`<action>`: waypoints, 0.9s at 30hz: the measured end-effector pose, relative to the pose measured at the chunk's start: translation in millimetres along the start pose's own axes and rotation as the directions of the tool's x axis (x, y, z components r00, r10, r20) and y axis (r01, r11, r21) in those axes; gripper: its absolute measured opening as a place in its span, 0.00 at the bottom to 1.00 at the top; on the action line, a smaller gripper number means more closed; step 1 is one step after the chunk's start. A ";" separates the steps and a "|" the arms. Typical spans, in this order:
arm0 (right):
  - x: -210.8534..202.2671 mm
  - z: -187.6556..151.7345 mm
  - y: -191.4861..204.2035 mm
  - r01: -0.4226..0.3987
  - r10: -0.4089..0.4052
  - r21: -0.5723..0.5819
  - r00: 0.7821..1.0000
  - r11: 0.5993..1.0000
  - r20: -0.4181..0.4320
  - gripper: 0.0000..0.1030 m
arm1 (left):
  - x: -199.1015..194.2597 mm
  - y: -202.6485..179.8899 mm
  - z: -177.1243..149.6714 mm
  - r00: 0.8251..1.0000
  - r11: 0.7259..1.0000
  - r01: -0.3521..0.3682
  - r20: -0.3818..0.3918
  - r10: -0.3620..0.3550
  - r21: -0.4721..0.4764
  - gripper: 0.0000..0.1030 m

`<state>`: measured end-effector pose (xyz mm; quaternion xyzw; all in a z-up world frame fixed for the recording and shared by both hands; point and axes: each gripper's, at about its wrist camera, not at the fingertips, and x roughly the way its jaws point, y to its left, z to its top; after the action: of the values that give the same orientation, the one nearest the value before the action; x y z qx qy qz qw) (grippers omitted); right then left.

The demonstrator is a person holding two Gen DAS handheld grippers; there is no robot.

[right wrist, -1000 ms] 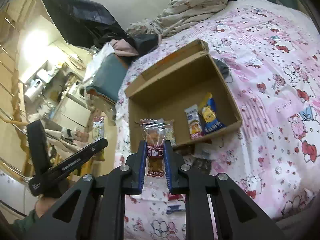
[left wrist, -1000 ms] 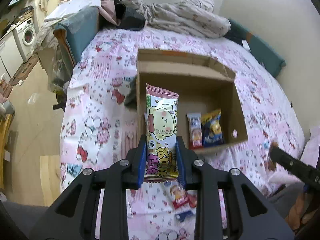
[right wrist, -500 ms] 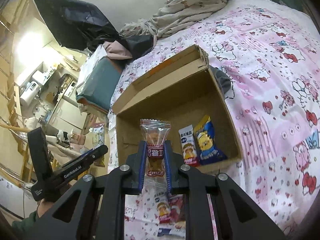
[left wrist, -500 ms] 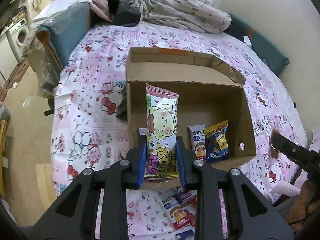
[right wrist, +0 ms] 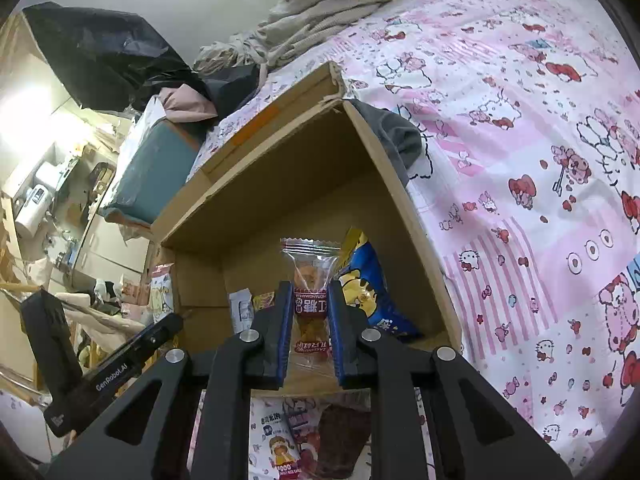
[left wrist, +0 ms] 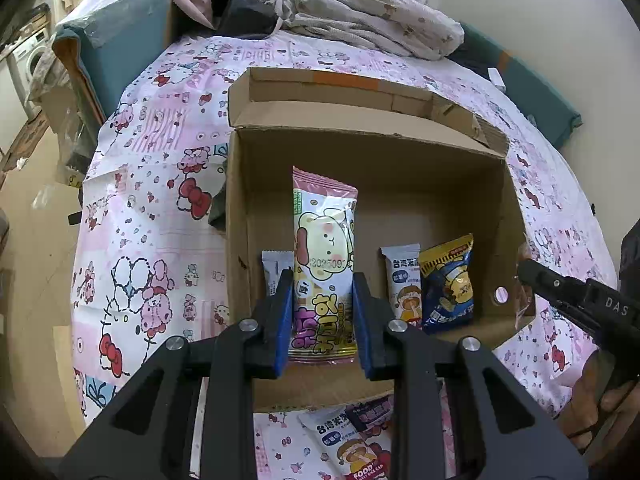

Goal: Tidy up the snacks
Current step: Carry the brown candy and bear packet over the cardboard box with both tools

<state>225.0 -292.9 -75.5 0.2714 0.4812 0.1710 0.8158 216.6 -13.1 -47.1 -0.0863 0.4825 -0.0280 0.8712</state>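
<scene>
- Left tool (left wrist: pixel 320 320): clamped on a tall pink-and-yellow cartoon snack packet (left wrist: pixel 324 264), held upright at the centre of the left wrist view, in front of the cardboard box (left wrist: pixel 372 152).
- Right tool (right wrist: pixel 308 332): clamped on a clear-wrapped snack with a red label (right wrist: pixel 310 300), upright at lower centre of the right wrist view, at the box's open front.
- Cardboard box: lies on the bed, opening toward both cameras; fills the middle of each view.
- Box contents, left wrist view: a blue-and-yellow snack bag (left wrist: pixel 448 280) at right centre, a white snack bar (left wrist: pixel 404 280) just beside it on its left, a pale packet (left wrist: pixel 274 268) partly hidden behind the left tool's finger.
- Loose snack packet (left wrist: pixel 352 448): on the bed at the bottom edge, below the box.
- Bed cover (right wrist: pixel 540 160): pink cartoon print, right half of the right wrist view.
- Crumpled blanket (left wrist: pixel 360 20): top centre, behind the box.
</scene>
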 end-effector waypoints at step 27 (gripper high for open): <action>22.8 -13.8 21.3 -0.023 0.015 -0.082 0.995 0.996 -0.099 0.21 | 8.3 -10.4 -8.1 0.999 0.999 0.037 -0.009 -0.037 0.024 0.23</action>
<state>223.4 -259.9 -83.7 0.2329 0.5108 0.2118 0.8000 214.5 -25.4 -56.3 -0.0844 0.4841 -0.0502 0.8695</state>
